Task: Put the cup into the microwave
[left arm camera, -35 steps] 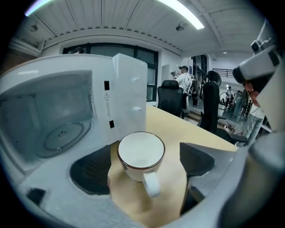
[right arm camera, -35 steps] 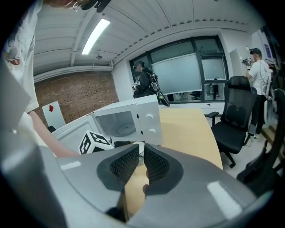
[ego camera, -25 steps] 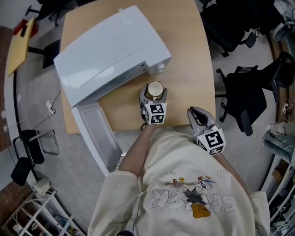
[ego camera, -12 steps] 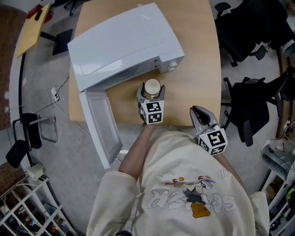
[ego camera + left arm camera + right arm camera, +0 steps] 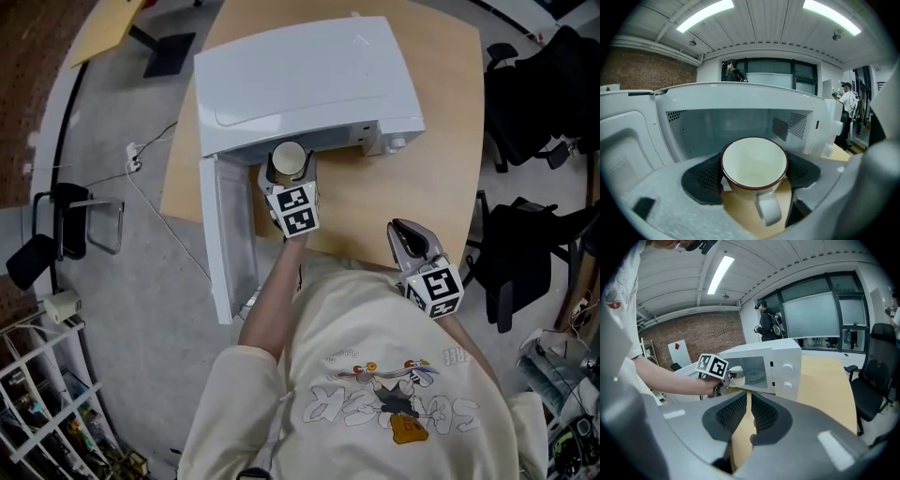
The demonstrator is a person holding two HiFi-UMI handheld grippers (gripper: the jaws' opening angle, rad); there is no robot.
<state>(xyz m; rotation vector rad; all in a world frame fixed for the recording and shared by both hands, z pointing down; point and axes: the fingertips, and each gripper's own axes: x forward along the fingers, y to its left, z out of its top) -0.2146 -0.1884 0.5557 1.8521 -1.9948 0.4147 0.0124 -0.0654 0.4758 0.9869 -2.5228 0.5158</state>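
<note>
The white enamel cup with a dark red rim (image 5: 754, 161) sits upright between the two black ribbed pads (image 5: 704, 177) of the left claw (image 5: 754, 174). The pads pinch its sides, and its white handle points back toward the claw's body. In the head view the cup (image 5: 289, 157) shows just ahead of the left claw (image 5: 288, 174), whose marker cube lies behind it.

Directly ahead of that claw stands the boxy white microwave (image 5: 740, 123) with its cavity open. The cup is held at the mouth of the cavity, not yet inside, with light wooden desk (image 5: 749, 216) showing beneath it. The microwave's white door (image 5: 228, 234) hangs swung open to the left of the claw, past the desk edge.

The right claw (image 5: 402, 229) hovers well to the right of the left one, over the near edge of the desk (image 5: 403, 192). Its pads (image 5: 732, 414) are drawn nearly together with only a thin slit between them, and nothing is caught there. Ahead of it lie the microwave (image 5: 783, 367), the person's bare forearm (image 5: 665, 379) and the held cup (image 5: 736, 378). A black office chair (image 5: 876, 373) stands off to its right.
</note>
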